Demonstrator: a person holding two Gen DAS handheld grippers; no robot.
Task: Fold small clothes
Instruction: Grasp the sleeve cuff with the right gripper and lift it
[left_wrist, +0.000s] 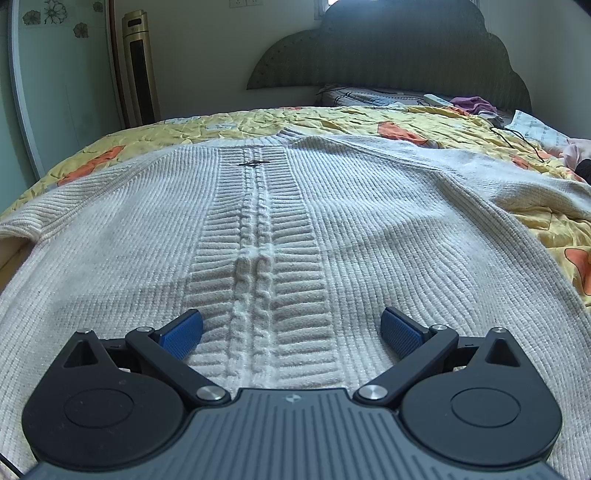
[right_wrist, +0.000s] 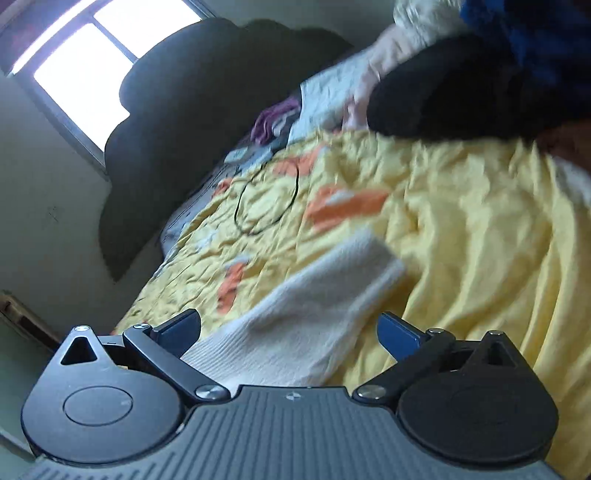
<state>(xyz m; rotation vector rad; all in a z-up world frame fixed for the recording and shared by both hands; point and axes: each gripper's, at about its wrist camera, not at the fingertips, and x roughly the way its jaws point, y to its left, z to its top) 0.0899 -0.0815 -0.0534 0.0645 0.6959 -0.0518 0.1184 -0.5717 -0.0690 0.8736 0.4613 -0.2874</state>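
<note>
Soft, floppy sweater (left_wrist: 147, 236) is spread flat – both hand-held grippers (left_wrist: 291, 332) (right_wrist: 288, 332) released; sleeve (right_wrist: 314, 291) at 12 o'clock is best pinched.

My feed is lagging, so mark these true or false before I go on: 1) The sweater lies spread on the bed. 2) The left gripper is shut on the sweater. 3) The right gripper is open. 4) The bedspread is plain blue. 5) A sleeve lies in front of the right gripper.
1) True: the sweater lies spread flat on the bedspread.
2) False: the left gripper is open, jaws wide apart above the knit, gripping nothing.
3) True: the right gripper is open, pads pressing on nothing.
4) False: the bedspread is yellow with orange patches.
5) True: the sleeve runs out between its open jaws; the view is blurred.
</note>
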